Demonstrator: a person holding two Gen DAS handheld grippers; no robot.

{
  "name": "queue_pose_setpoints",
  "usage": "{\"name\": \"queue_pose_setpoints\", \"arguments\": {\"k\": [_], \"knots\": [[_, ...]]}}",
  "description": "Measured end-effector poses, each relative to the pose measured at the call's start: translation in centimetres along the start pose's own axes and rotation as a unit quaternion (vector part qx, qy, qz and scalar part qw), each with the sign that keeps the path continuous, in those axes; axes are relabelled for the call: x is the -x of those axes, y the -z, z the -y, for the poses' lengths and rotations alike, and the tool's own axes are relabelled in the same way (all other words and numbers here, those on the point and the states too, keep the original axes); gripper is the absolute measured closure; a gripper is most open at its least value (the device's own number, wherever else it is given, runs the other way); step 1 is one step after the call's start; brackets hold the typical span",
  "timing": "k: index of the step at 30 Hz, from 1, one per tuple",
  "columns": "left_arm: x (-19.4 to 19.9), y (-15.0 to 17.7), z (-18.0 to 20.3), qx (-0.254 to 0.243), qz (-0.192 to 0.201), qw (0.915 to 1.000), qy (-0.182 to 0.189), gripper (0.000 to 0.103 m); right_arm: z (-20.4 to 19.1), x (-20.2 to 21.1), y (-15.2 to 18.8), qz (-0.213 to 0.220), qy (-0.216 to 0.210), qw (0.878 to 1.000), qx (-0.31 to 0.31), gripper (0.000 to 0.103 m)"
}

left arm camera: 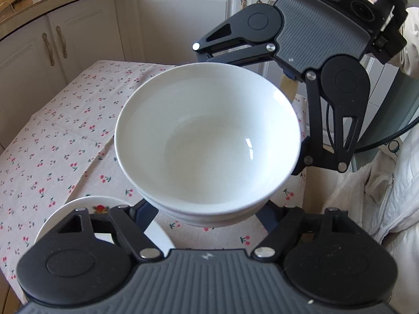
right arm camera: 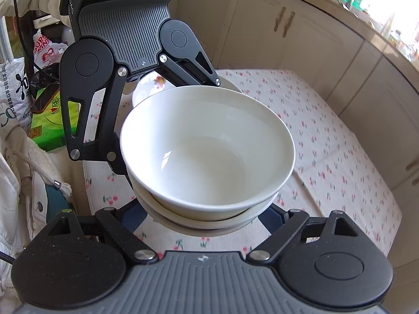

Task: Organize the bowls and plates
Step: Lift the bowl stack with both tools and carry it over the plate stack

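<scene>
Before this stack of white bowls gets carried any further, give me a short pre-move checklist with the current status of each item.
1. Left gripper clamps the stack of white bowls from both sides: ok.
2. Right gripper clamps the same stack from the opposite side: ok.
3. Top bowl seated in the bowl beneath: ok, though it sits a little off-centre in the right wrist view.
4. Stack clear of the cherry-print tablecloth: ok, it looks lifted.
5. Fruit-pattern plate clear of the stack: ok, it lies off to the side, near the left gripper.
6. Number of bowls in the stack: cannot tell; at least two rims show.
</scene>
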State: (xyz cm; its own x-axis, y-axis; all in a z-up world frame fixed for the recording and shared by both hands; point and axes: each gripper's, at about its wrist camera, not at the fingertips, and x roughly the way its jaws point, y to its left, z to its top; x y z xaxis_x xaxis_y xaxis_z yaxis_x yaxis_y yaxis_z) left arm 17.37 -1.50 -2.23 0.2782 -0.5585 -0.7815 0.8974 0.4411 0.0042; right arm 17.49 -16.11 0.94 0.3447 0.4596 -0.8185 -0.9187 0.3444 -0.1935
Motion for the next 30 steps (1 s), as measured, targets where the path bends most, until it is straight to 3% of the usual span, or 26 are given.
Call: {"name": "queue_pose_setpoints", "arguments": {"k": [13, 30], "knots": [[4.2, 4.2, -3.8, 0.043, -0.001, 0.9967, -0.069, 0.024, -0.1, -4.8, -7.1, 0.009, -0.019, 0.998, 0.067, 0.01], [3.8, 7.2, -7.3, 0.088, -0.015, 0.9931, -0.076, 0.024, 0.4, -10.7, -10.6, -0.006, -0.049, 0.996, 0.073, 0.01]]}}
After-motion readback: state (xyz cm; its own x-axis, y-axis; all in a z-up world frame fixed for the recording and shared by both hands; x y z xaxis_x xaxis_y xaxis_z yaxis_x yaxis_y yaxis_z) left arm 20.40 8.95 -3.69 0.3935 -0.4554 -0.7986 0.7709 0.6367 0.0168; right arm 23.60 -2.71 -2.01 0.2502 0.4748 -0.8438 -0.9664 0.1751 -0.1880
